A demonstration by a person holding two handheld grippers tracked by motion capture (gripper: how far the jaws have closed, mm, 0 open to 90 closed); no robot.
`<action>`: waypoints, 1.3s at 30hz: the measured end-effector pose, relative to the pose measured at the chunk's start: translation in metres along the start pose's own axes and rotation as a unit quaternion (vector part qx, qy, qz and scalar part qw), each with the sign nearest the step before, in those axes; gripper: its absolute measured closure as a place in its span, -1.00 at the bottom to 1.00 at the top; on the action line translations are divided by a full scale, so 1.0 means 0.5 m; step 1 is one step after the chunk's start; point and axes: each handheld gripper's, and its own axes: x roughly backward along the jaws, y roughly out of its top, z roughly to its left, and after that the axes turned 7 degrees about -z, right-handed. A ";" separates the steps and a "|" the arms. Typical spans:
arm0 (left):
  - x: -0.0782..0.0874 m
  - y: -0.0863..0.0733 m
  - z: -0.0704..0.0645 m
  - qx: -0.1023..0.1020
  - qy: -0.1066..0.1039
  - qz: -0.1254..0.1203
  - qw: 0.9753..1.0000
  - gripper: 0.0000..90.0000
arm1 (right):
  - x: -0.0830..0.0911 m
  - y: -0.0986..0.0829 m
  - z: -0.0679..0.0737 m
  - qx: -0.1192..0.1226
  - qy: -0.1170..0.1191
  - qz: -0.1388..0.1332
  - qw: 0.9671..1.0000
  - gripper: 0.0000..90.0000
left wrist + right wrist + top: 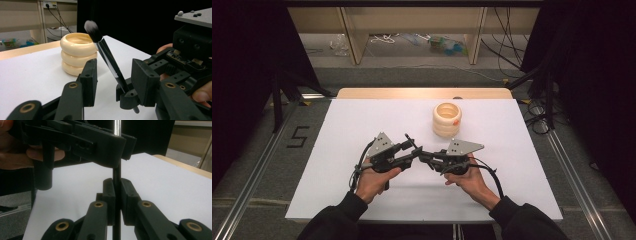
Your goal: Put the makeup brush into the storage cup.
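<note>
We've got the slim black makeup brush (107, 53) pinched in the right claw (117, 202), left claw (112, 77) gaping, cream ribbed ceramic holder (447, 120) waiting at one o'clock.

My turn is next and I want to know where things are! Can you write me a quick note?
Right gripper: fingers shut on the brush, low on its black handle.
Left gripper: fingers open on either side of the brush, not gripping it.
Brush: held tilted above the table, bristles up, between the two grippers.
Holder: cream, ringed, standing upright behind the grippers, nothing showing above its rim.
Done: brush picked up.
Left: probably place the brush in the holder; whether the left gripper should take it first is unclear.
</note>
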 end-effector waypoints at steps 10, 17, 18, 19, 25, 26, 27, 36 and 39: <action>0.001 -0.002 -0.006 0.013 0.000 0.002 1.000 0.39 | -0.005 0.001 0.007 -0.001 0.001 -0.005 1.000 0.87; 0.002 -0.002 -0.009 0.021 -0.005 0.002 1.000 0.44 | -0.009 0.003 0.011 -0.004 0.001 -0.012 1.000 0.87; 0.002 -0.002 -0.010 0.025 -0.002 0.002 1.000 0.45 | -0.008 0.003 0.010 -0.004 0.003 -0.009 1.000 0.87; 0.003 -0.002 -0.010 0.026 -0.003 0.001 1.000 0.46 | -0.009 0.003 0.011 -0.005 0.003 -0.010 1.000 0.87; 0.004 -0.002 -0.009 0.025 -0.007 -0.003 1.000 0.51 | -0.010 0.003 0.012 -0.006 0.005 -0.013 1.000 0.87; 0.004 -0.002 -0.009 0.024 -0.008 -0.005 1.000 0.54 | -0.011 0.003 0.012 -0.005 0.005 -0.014 1.000 0.87; 0.003 -0.001 -0.007 0.018 -0.009 -0.009 1.000 0.57 | -0.011 0.003 0.012 -0.003 0.005 -0.015 1.000 0.87; 0.005 -0.004 -0.006 0.041 -0.025 -0.011 0.999 0.75 | -0.012 0.002 0.013 -0.003 0.010 -0.018 1.000 0.87; 0.006 -0.004 -0.005 0.056 -0.034 -0.013 0.998 0.83 | -0.013 0.002 0.014 -0.003 0.010 -0.018 1.000 0.87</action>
